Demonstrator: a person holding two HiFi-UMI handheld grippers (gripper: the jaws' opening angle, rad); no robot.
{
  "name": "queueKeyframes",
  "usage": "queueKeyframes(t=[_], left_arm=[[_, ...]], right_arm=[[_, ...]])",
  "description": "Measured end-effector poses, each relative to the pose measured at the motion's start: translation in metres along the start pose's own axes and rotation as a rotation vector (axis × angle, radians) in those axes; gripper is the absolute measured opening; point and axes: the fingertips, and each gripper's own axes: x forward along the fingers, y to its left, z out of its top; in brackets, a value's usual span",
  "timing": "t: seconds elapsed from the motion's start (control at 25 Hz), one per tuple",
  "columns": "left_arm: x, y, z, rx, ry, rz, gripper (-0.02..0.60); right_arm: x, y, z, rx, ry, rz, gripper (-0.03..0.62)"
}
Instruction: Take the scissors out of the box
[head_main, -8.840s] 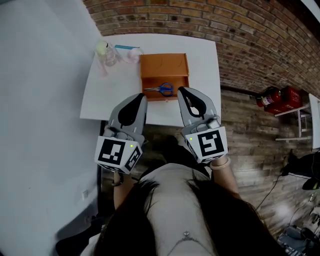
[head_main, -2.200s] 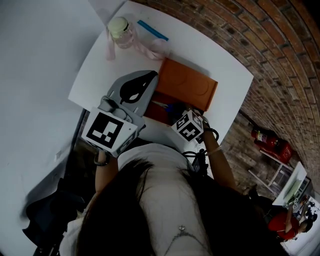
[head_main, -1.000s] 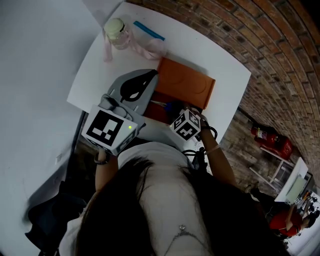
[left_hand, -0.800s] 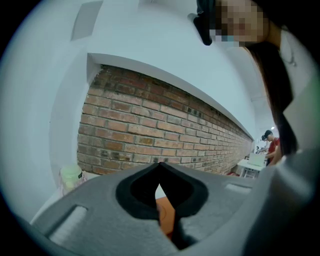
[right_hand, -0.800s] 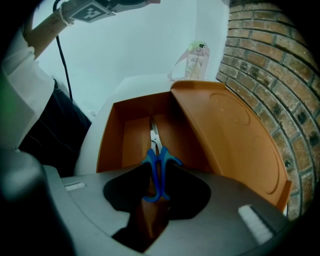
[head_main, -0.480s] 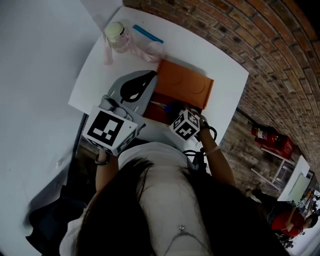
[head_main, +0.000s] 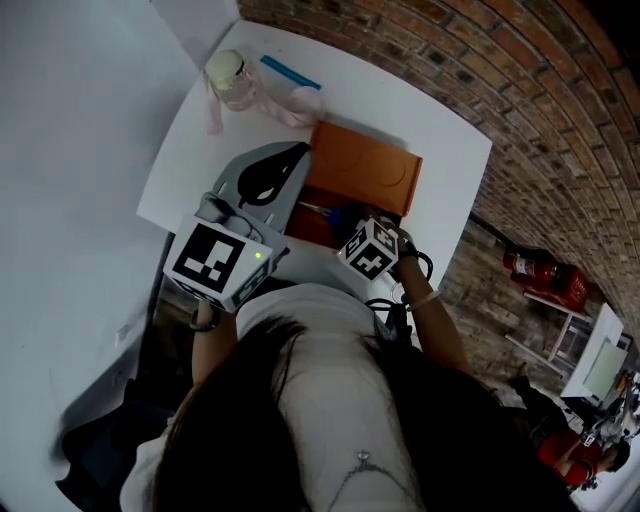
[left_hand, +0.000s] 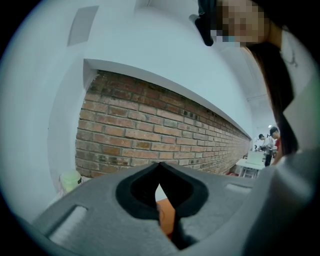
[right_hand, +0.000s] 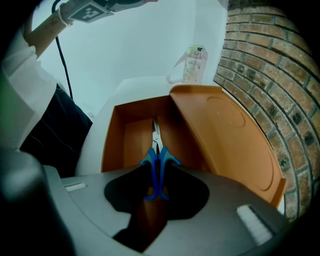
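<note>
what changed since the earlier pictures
The right gripper went down into the box, and its fingers have just been closing on the blue handles of the scissors. The left gripper moved up beside the box. The scissors are still inside the open box.

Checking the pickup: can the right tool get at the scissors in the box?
Probably yes: the box is open, and the right tool, whose jaws have just been closing, seems clamped on the scissors.

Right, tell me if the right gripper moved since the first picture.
Yes: the right gripper went forward and down into the orange box, jaws just closing on the blue scissors.
</note>
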Motion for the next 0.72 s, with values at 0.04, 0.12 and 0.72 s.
queueKeyframes(t=[0.04,0.12,0.72], left_arm=[[0.000,0.000,0.000,0.001,0.001,0.000,0.000],[0.000,-0.002,0.001,0.005,-0.001,-0.002,0.000],[-0.008,-0.017,0.008,0.031,-0.027,-0.038,0.000]], right_arm=[[-0.001,0.000,0.000,0.003,-0.003,-0.003,0.098],[-0.003,0.000,0.001,0.013,-0.010,-0.010,0.097],[-0.020,0.000,-0.003,0.064,-0.047,-0.066,0.098]])
